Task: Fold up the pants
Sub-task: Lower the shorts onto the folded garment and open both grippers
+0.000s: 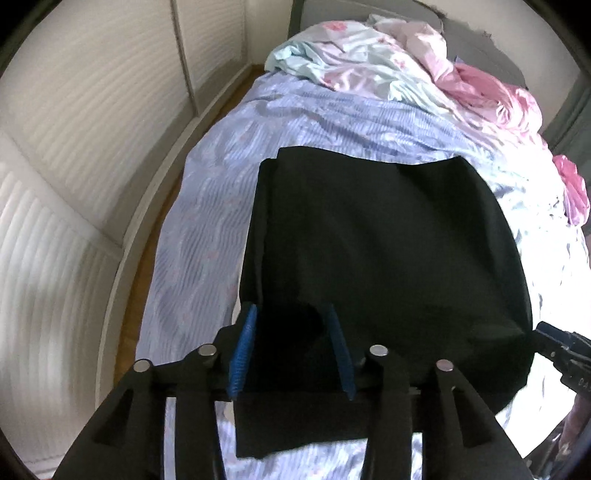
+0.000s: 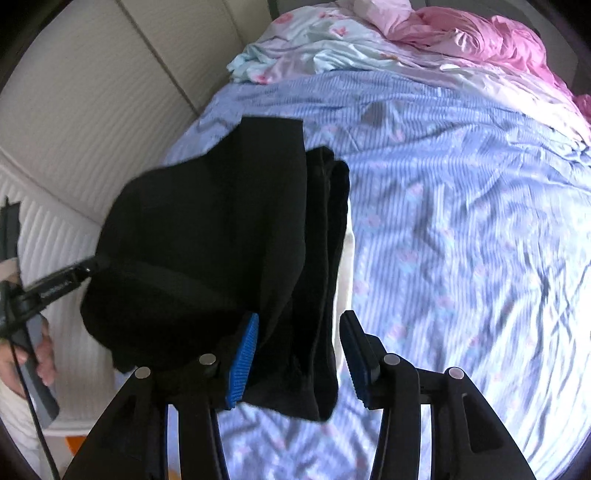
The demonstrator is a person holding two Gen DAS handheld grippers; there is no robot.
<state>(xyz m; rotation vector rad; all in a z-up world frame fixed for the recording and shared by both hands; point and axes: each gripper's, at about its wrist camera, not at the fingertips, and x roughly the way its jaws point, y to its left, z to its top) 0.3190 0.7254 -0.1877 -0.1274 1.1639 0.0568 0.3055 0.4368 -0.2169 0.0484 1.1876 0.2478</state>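
Now, left wrist view: we see the black pants point(image 1: 388, 251) folded into a broad panel on the striped bedsheet point(image 1: 207, 229), near the bed's left edge. Our left gripper point(image 1: 291, 350) has its blue pads apart, cloth lying between them, apparently unpinched; we judge a fold just laid and released. The right gripper point(image 1: 565, 350) shows at the panel's right corner. Right wrist view: our right gripper point(image 2: 299, 350) stands apart too, a dark folded edge between the pads, loose. The left gripper point(image 2: 55, 284) shows at the far side. Next move likely calls for withdrawing clear, then regripping. Open sheet lies rightward; crumpled quilt point(image 2: 461, 33) bounds the head end.
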